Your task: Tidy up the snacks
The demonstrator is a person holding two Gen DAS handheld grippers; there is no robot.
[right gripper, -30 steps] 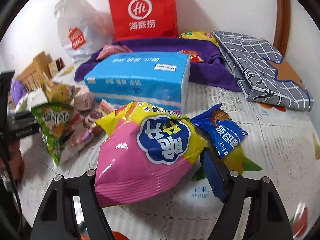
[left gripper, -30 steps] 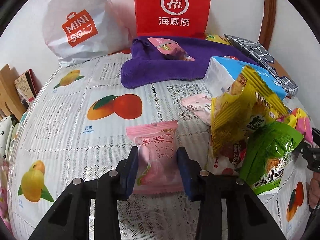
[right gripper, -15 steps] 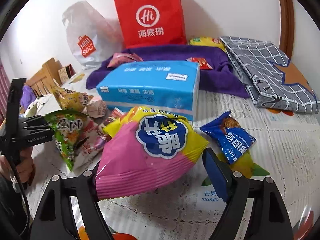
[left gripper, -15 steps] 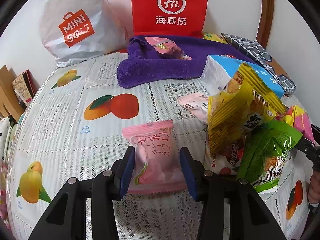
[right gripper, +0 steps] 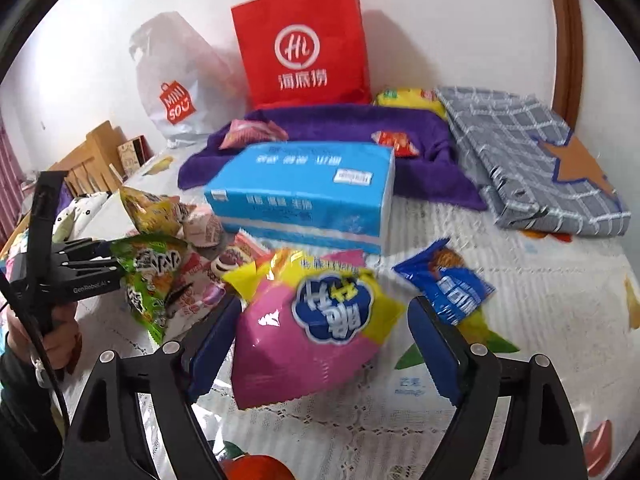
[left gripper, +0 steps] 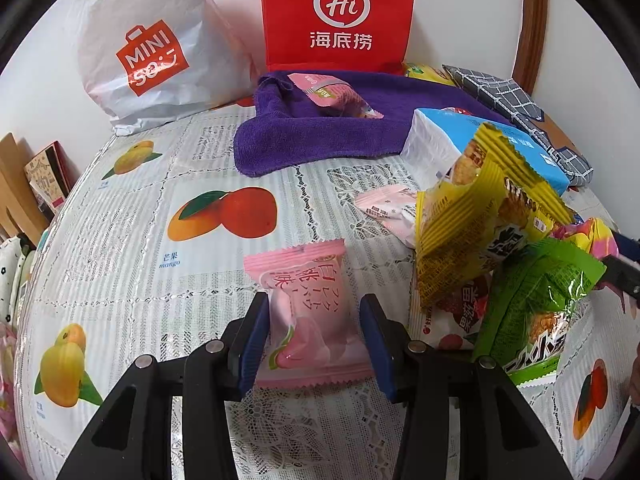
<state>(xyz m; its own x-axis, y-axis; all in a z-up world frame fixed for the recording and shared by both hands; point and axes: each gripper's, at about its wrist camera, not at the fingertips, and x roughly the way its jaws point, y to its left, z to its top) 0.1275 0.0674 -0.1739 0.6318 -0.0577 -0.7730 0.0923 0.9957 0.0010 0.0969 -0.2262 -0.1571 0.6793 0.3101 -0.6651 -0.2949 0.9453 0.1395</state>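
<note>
Left gripper (left gripper: 314, 338): jaws narrow, straddling the small pink peach-print foil snack packet (left gripper: 306, 312), which lies flat on the surface; a sliver of gap shows on either side, so the pads do not seem to press it.
Right gripper (right gripper: 320, 344): jaws wide and opening, with the puffed pink-and-yellow snack bag (right gripper: 316, 328) between them, resting on the fruit-print lace tablecloth (left gripper: 132, 240); neither pad appears to touch it.
Risk, pink packet: if the left gripper lifts now, the loose jaws would likely leave the packet behind, or catch only a crimped edge and drop it.
Risk, puffed bag: air-filled and slick; a squeeze near its rounded middle may make it squirt forward toward the small blue foil packet (right gripper: 450, 282).
Risk, leaning pile: the yellow crinkled snack bag (left gripper: 480, 216) and green foil snack bag (left gripper: 536, 300) stand propped just beside the left gripper; a sideways nudge could topple them.
Risk, crowding: the blue plastic-wrapped tissue pack (right gripper: 304, 192) sits close behind, limiting room to push forward.
</note>
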